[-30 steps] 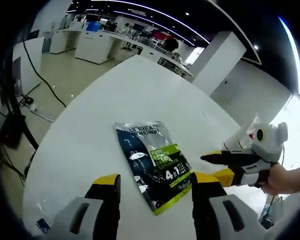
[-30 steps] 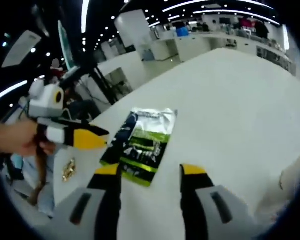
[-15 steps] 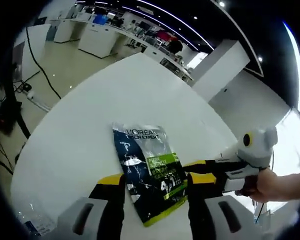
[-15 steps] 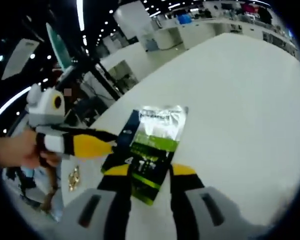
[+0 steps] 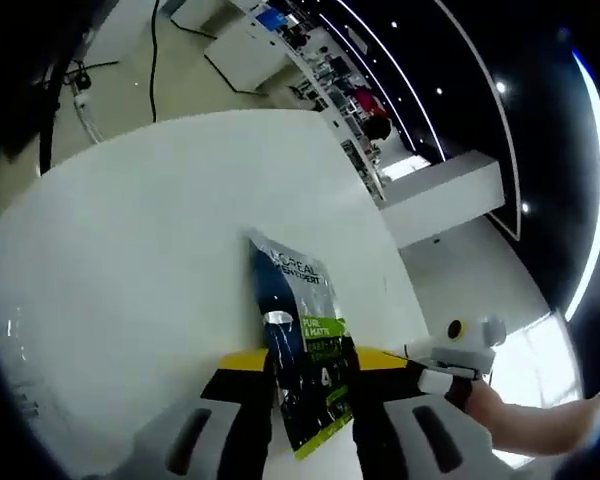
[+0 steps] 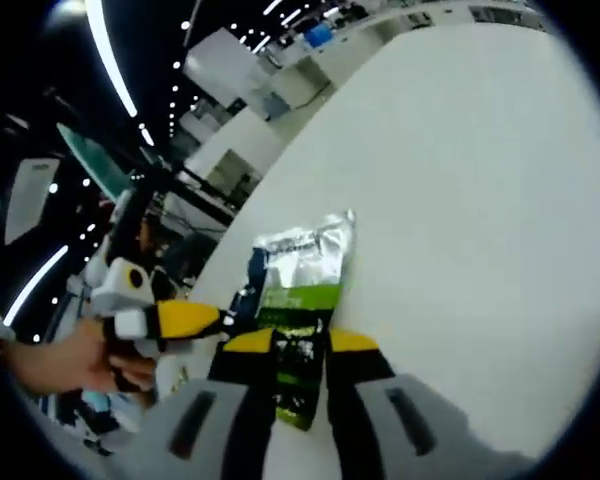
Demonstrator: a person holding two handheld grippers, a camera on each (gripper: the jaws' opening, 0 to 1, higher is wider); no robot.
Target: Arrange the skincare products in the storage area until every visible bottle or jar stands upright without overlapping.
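A dark blue, green and silver L'Oreal pouch (image 5: 298, 335) lies lengthwise on the white table (image 5: 130, 220), its lower end towards me. My left gripper (image 5: 310, 362) has its yellow-tipped jaws drawn in against both sides of that lower end. From the right, the right gripper (image 5: 420, 356) reaches the same end, held by a hand (image 5: 515, 412). In the right gripper view the pouch (image 6: 298, 275) rises between the narrowed jaws of my right gripper (image 6: 300, 342). There the left gripper (image 6: 175, 320) comes in from the left, one finger touching the pouch's edge.
The table (image 6: 460, 180) stretches wide and bare beyond the pouch. Its curved edge runs close on the left, with floor and cables (image 5: 75, 75) below. Some clear plastic (image 5: 15, 375) lies near the table's left rim. White counters and a pillar (image 5: 450, 195) stand far behind.
Both grippers have moved in on the pouch's lower end and their jaws have narrowed from wide apart to tight against it. Both views have tilted and come closer.
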